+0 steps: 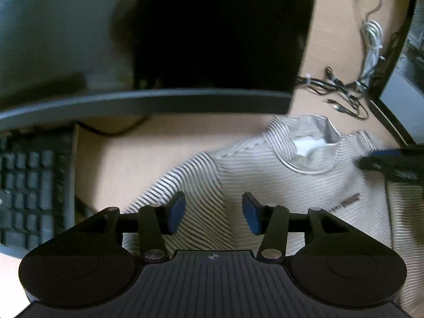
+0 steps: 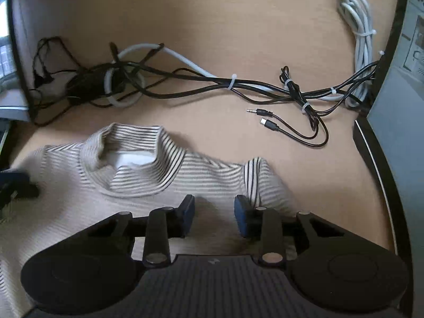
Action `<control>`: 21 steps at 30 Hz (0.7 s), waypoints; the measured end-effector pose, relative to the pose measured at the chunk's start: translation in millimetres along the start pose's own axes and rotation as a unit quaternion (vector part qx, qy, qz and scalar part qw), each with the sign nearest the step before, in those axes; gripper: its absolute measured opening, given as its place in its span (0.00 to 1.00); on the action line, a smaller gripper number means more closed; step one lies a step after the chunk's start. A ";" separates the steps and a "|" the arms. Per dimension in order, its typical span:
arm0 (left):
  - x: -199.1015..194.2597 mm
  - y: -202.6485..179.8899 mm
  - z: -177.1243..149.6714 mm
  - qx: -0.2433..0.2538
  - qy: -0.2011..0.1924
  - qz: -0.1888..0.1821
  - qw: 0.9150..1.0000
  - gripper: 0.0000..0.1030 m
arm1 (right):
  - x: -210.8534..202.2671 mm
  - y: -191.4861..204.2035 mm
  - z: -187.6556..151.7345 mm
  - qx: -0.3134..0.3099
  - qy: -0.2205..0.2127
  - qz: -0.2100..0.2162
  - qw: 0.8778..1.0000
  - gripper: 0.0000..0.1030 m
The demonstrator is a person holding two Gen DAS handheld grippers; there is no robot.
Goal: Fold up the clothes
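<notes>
Beneath the left gripper (image 1: 213, 212), seen from its own wrist camera, lies a striped shirt (image 1: 278, 175) spread on a light wooden desk (image 1: 119, 153). Its blue-padded fingers (image 1: 177, 212) stand well apart with nothing between them, hovering above a folded-in sleeve (image 1: 190, 185) with bolder stripes. Ahead of the fingers and to their right sits the shirt's collar (image 1: 307, 148). Farther ahead rises a dark monitor (image 1: 212, 39); a keyboard (image 1: 34, 185) lies off to the left of the fingers, and a tangle of cables (image 1: 344, 90) lies beyond the collar on the right. At the right edge the other tool shows, blurred.

From the right wrist camera, the right gripper (image 2: 214, 216) also has its fingers (image 2: 242, 217) spread, holding nothing, poised over the shirt's shoulder area. The collar is ahead and to the left of the fingers; a fold of bold stripes (image 2: 253, 180) rises just ahead of the right finger. Beyond the shirt, cables run across the desk, with a loose audio plug (image 2: 258, 111) ahead to the right.
</notes>
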State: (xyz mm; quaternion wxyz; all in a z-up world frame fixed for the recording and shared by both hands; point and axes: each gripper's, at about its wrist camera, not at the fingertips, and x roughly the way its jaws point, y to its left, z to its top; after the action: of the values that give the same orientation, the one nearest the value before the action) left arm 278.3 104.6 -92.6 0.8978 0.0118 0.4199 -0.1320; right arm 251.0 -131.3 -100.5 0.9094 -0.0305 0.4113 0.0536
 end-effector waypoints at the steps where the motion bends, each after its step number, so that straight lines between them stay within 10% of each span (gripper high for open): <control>1: -3.6 5.3 1.5 -0.013 0.000 -0.009 1.000 0.53 | -7.0 -0.7 -4.8 0.001 0.000 -0.002 1.000 0.31; 12: -47.1 -20.9 -37.8 -0.013 0.021 -0.166 0.986 0.66 | -71.9 -3.3 -59.8 0.016 0.014 -0.013 1.000 0.37; 21: -43.4 -10.0 -70.2 0.019 0.044 -0.153 0.987 0.61 | -89.4 14.3 -99.3 0.051 0.048 -0.012 0.997 0.39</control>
State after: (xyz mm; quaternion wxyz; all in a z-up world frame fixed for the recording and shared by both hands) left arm 196.5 114.0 -104.2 0.8474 -0.0301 0.4532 -0.2749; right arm 116.6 -133.5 -99.0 0.8894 0.0080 0.4567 0.0203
